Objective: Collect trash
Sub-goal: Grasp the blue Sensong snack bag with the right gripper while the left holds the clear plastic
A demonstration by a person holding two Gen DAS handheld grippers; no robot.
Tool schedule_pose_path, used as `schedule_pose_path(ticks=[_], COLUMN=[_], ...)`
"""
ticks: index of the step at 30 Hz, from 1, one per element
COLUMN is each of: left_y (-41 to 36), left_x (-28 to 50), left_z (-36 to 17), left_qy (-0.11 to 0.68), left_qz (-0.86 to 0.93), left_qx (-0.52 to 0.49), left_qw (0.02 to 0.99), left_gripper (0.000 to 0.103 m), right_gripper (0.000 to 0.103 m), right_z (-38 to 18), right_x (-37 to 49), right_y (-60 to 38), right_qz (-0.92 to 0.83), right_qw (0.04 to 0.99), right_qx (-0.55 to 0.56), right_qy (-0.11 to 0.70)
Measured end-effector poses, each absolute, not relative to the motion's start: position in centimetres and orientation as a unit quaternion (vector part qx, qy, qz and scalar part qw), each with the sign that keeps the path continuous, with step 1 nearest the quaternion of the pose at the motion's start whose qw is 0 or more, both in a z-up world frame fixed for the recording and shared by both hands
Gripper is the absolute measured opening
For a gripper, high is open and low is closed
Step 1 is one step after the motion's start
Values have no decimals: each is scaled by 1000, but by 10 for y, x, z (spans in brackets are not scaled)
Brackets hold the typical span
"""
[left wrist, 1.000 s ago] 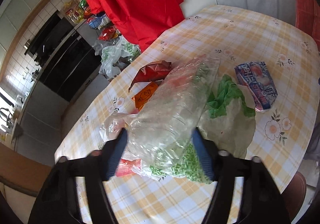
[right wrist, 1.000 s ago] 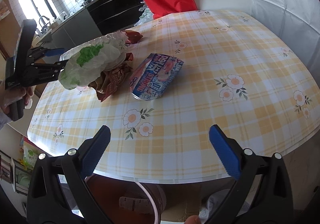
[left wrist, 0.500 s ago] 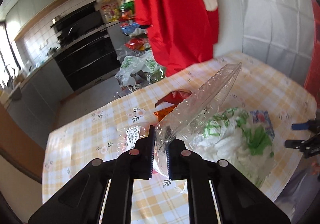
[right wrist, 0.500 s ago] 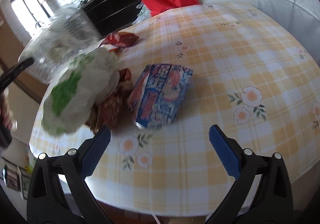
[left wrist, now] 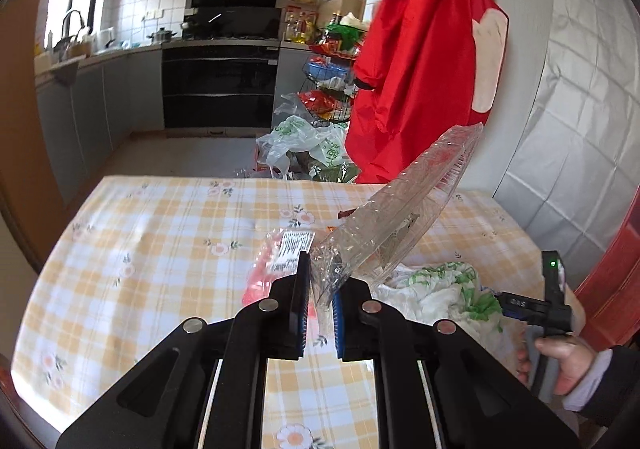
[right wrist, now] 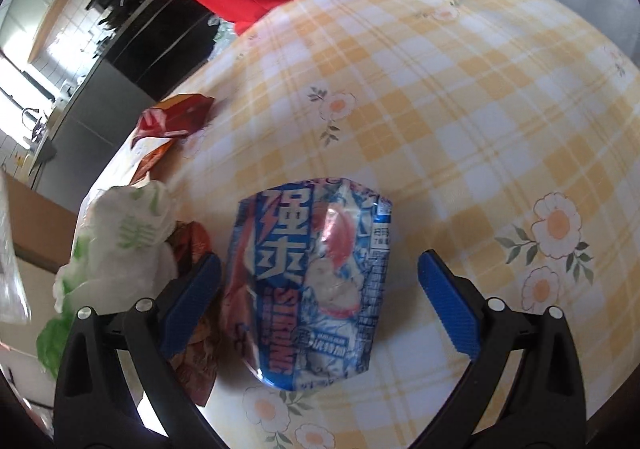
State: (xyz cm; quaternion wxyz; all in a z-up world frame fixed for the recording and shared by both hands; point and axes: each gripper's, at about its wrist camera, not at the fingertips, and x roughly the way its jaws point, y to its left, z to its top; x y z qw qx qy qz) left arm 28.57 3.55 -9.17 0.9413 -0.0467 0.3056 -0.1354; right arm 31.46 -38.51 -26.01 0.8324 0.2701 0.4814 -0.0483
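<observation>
My left gripper [left wrist: 319, 305] is shut on a crushed clear plastic container [left wrist: 396, 215] and holds it up above the checked table [left wrist: 160, 225]. Below it lie a red wrapper with a white label [left wrist: 276, 261] and a white and green plastic bag [left wrist: 444, 289]. My right gripper [right wrist: 318, 303] is open, low over the table, with a blue and white snack packet [right wrist: 316, 281] between its fingers. The white and green bag [right wrist: 120, 245] lies just left of its left finger, with brown wrappers [right wrist: 196, 353] under it.
Red and orange wrappers [right wrist: 172, 121] lie farther back on the table [right wrist: 440, 89]. A red cloth [left wrist: 416, 61] hangs at the table's far edge. Beyond are bags on the floor [left wrist: 304, 141], a rack and a kitchen counter. The other hand and gripper show at the right [left wrist: 552, 313].
My left gripper closed on the clear container and lifted it off the pile. My right gripper moved forward and down until its open fingers straddle the blue packet.
</observation>
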Motion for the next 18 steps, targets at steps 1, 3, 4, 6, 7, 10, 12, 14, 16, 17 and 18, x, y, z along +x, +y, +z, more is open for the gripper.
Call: schedule_pose_path(ticks=[1,3,4,6,7,10,12,14,16,17,18], left_y=[40,47,49,52,52,46,42,40,40,40,40], left_x=[281,273,271,264,263,256,250,244,239,235,232], left_z=[-94,-96,-96,-99,-100,-105,-108,-109,-111,-111,-111], left_qy=[307,309,308,309,311,321,321,322,323,323,322], left_qz=[-136,-132,-130,-130,-132,-149,-152,-159,-163,-164,-165], left_qx=[-57,-66,-69,-77,-79,-68,-56,-58,-64,-65,-65], left_qw=[940,940,940,939,938,933,933,931,930,930,930], left_gripper=[10,10,10,10,10,10,10,10,10,10,10], right_gripper=[97,85,72,63,58,27,15,8,8,8,8], right_z=[-261,-261,-260,-261,-260,-251,-244,-232,-220,-211,-206], right_x=[314,314,314,312,310,303,299,292,287,283,280], right_y=[-385,-382,-381,-381,-381,-385,-390,-394,-395,-395,-396], right_qz=[-46,-43,-36,-16,-10,-1,5,11,14,20,23], right_qw=[834,836,837,831,829,833,833,840,850,855,858], right_qx=[269,256,253,266,272,280,295,303,296,295,293], right_qy=[480,483,484,489,489,478,467,450,436,426,421])
